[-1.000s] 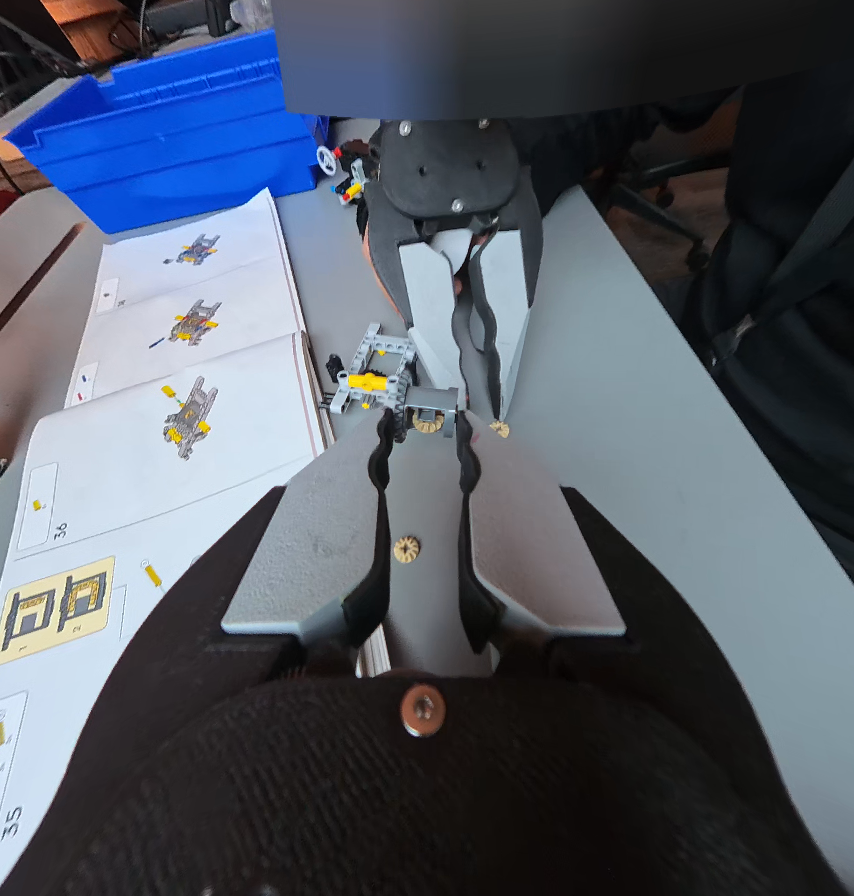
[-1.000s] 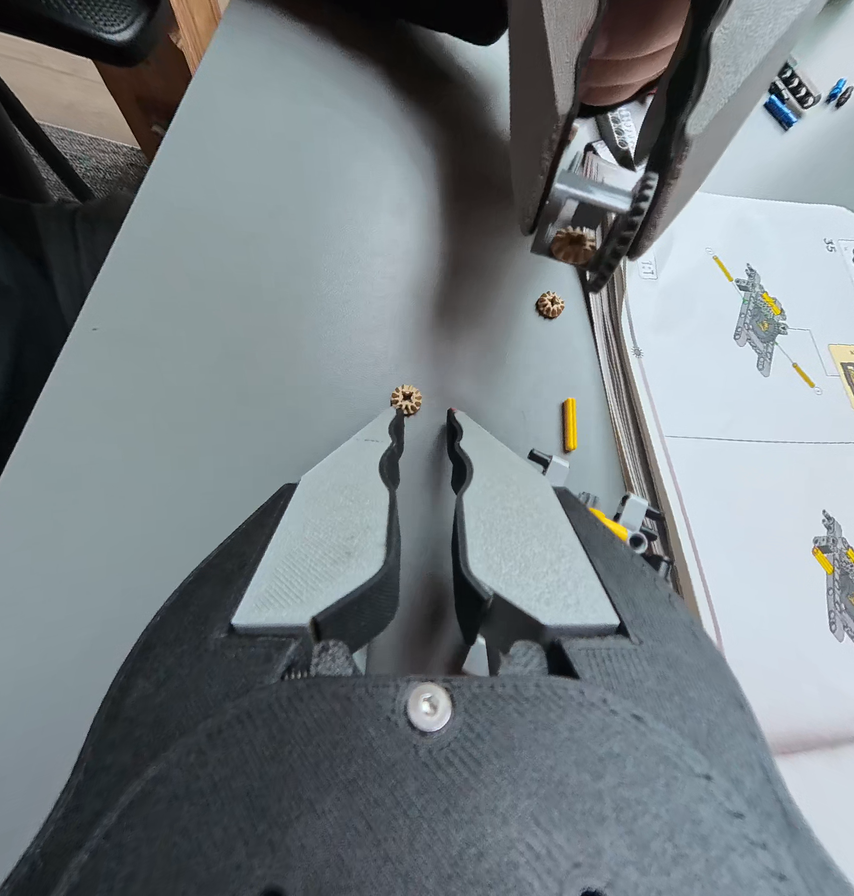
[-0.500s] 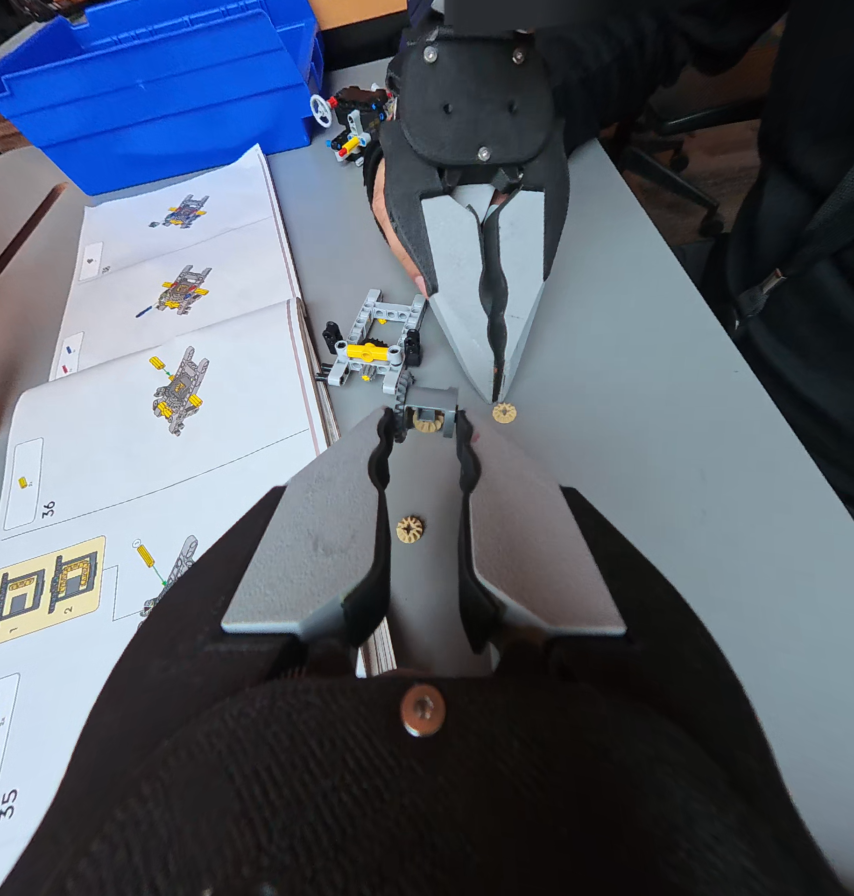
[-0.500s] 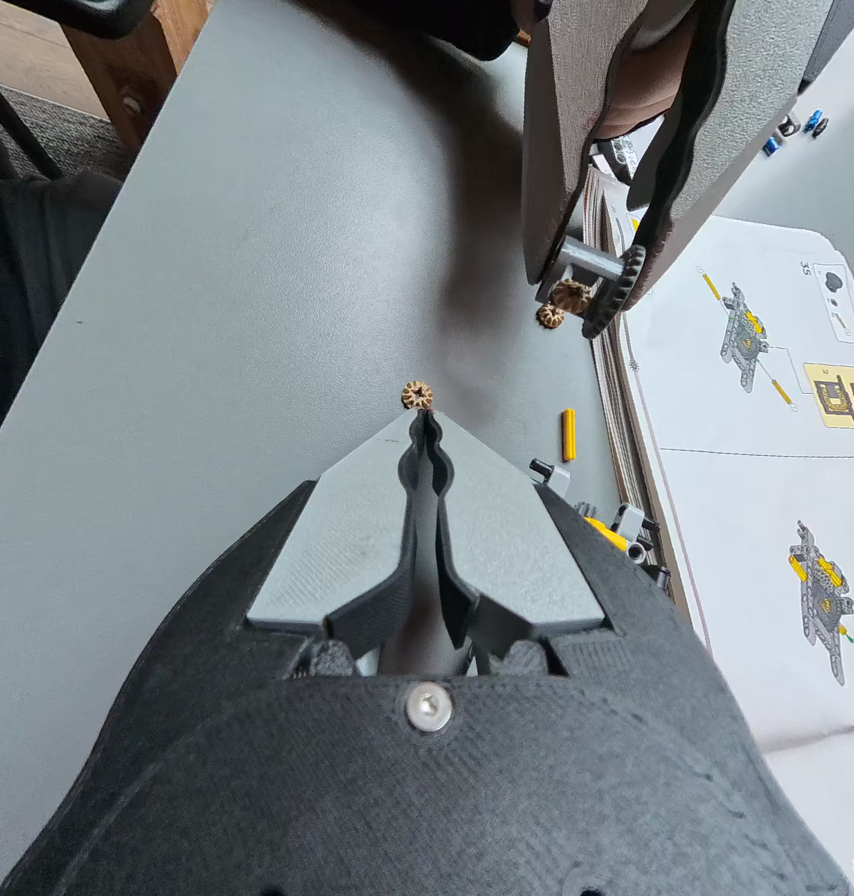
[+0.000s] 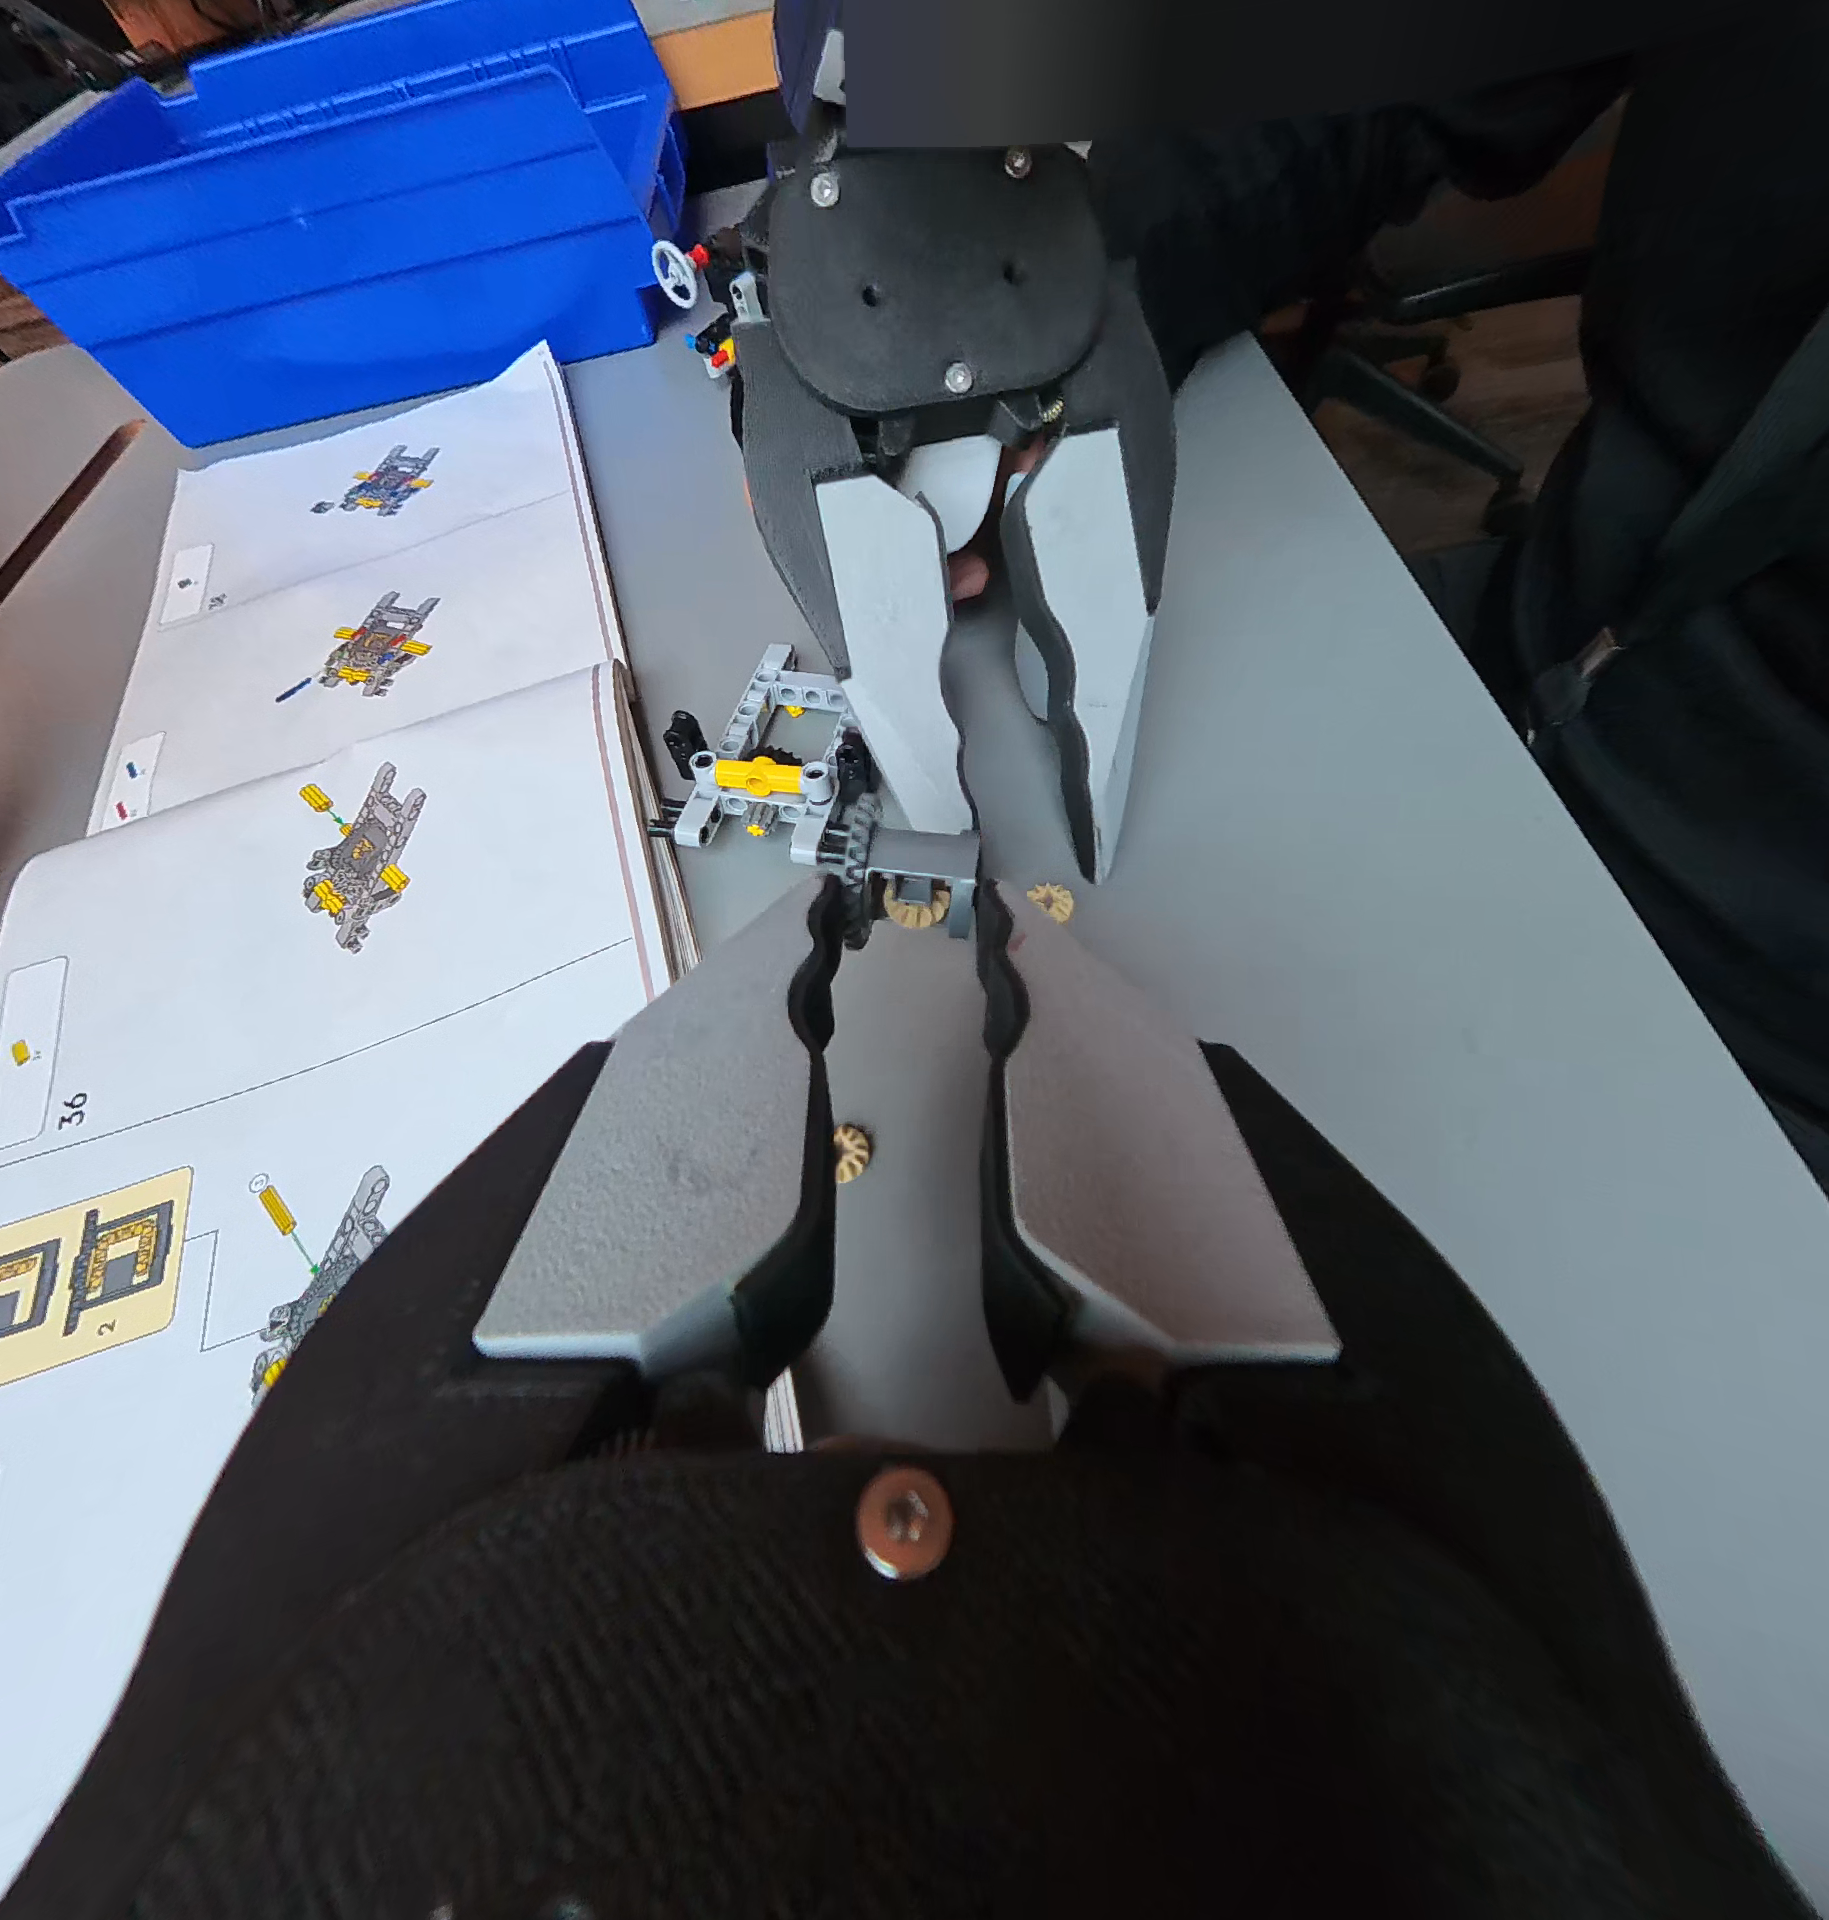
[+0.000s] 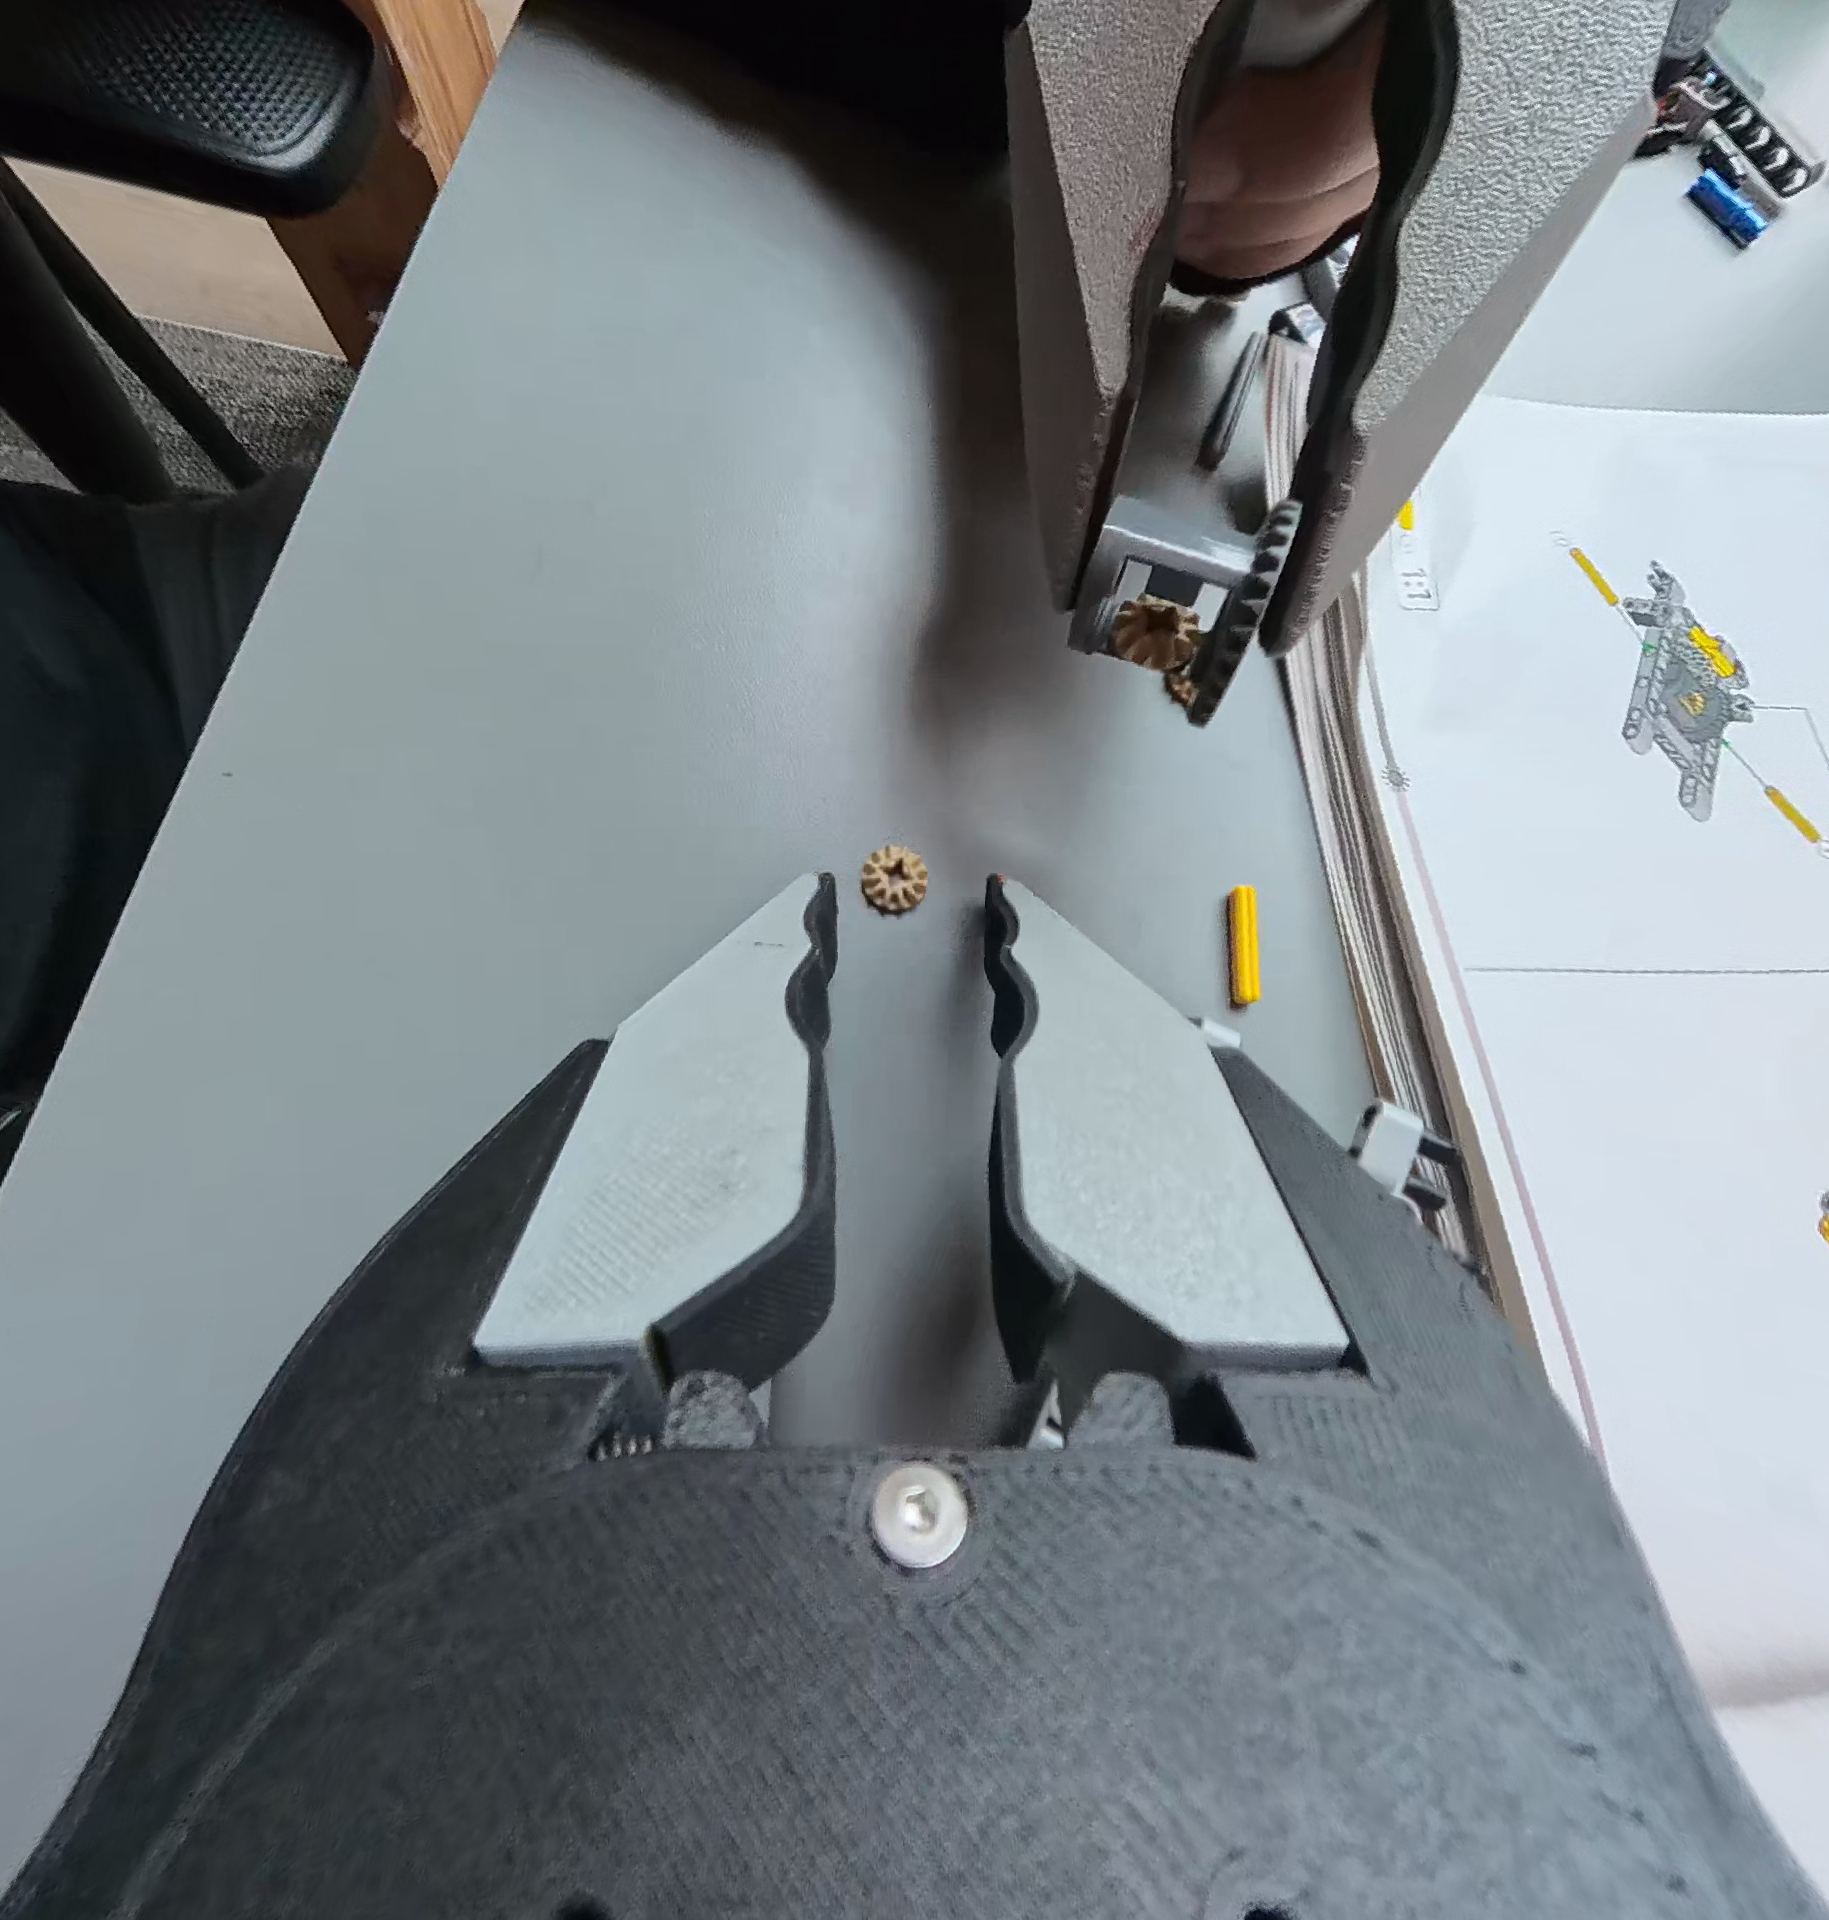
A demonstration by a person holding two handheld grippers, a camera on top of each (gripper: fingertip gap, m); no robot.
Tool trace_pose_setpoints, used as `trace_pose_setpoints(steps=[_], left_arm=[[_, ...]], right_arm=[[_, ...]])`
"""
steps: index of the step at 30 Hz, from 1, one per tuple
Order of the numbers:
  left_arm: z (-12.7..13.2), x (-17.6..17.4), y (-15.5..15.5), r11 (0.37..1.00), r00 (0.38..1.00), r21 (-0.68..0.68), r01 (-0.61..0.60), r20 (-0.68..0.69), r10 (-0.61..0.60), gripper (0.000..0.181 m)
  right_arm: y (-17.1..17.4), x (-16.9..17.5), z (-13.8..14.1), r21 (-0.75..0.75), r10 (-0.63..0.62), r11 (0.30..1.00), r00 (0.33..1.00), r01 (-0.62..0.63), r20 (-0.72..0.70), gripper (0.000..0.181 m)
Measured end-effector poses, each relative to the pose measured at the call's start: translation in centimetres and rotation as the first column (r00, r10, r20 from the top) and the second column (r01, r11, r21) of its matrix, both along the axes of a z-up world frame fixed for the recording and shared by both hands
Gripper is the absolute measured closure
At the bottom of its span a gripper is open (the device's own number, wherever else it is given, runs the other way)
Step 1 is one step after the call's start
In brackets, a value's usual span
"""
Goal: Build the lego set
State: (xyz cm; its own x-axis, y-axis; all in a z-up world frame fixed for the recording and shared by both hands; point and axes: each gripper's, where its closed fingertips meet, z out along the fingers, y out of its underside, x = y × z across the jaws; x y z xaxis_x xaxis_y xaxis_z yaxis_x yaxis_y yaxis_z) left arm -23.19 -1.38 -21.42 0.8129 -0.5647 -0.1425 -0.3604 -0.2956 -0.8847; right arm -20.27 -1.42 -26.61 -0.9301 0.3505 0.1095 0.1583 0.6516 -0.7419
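My left gripper [image 5: 905, 894] is shut on a small grey gear housing [image 5: 915, 868] that carries a black gear and a tan bevel gear, held just above the grey table. It also shows in the right wrist view [image 6: 1164, 551]. My right gripper [image 6: 908, 883] is open and empty, its tips on either side of a loose tan bevel gear [image 6: 894, 881] lying on the table. In the left wrist view the right gripper [image 5: 1029, 847] points down at that gear [image 5: 1050, 902]. A second loose tan gear [image 5: 851, 1151] lies under my left fingers. A grey frame assembly [image 5: 775, 769] sits beside the booklet.
An open instruction booklet [image 5: 318, 935] lies to the left of the parts. A blue bin [image 5: 349, 208] stands at the back, with small parts [image 5: 718, 301] beside it. A yellow axle [image 6: 1242, 945] lies near the booklet's edge. The table's edge [image 5: 1512, 727] runs to the right, with a person seated there. About 6 cm separates my left fingertips from my right. My right gripper's tips are some 5 cm from the yellow axle [image 6: 1242, 945].
My right gripper shut half a second ago and has now opened wide around the tan gear, which still lies on the table. My left gripper keeps hold of the housing.
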Motion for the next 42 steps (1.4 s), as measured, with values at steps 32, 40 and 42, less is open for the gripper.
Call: trace_pose_setpoints(steps=[32,40,42], left_arm=[[-1.2,0.0,-0.2,0.995,0.996,-0.101,0.002,0.09,0.008,0.159],[0.4,0.0,0.4,0.992,0.944,-0.125,0.002,0.329,0.04,0.158],[0.4,-0.1,0.5,0.989,0.929,-0.147,-0.004,0.366,0.058,0.158]], right_arm=[[0.6,-2.0,4.1,-0.112,-0.123,0.989,0.958,0.097,-0.259,0.173],[2.4,-3.3,6.4,-0.076,-0.206,0.978,0.841,0.194,-0.501,0.174],[2.4,-3.4,6.0,-0.029,-0.186,0.979,0.825,0.202,-0.533,0.174]])
